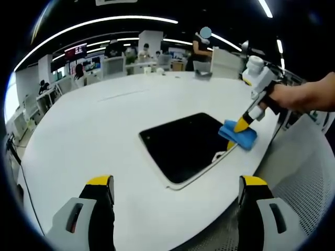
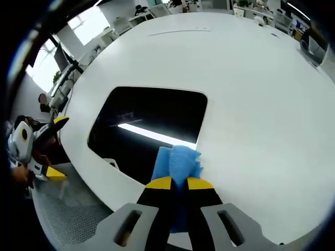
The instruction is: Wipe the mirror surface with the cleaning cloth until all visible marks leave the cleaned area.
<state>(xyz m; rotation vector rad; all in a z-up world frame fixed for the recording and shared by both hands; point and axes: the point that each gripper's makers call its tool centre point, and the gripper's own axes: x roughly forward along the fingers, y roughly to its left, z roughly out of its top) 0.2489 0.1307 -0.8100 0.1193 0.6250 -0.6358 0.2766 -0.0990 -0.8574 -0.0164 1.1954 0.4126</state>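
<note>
Blue cloth point(image 2: 177, 163) sits pinched between the closed jaws of our right gripper point(image 2: 179, 184), which presses it down at the near edge of the mirror point(image 2: 152, 123). In the left gripper view we see the same hold from across: the right gripper's yellow tips meet the cloth point(image 1: 238, 134) at the mirror's point(image 1: 180, 146) corner nearest the edge of the white surface point(image 1: 104, 120). Our left gripper point(image 1: 175, 188) hangs spread wide with nothing between its jaws, above the surface and short of the mirror, not touching it.

We judge the wiping to be at an early or middle stage. The cloth covers just one corner, and most of the dark glass lies beyond it, not under the cloth. The glass reflects a bright ceiling strip, and we cannot tell from these views whether marks are left on it; none stand out clearly. Mirror and cloth both lie well within sight, so that part of the task holds. What is left, as we read it, is to carry the cloth across the rest of the pane and check it for smears.

Beyond the surface stand desks and people at the far side of the room.
</note>
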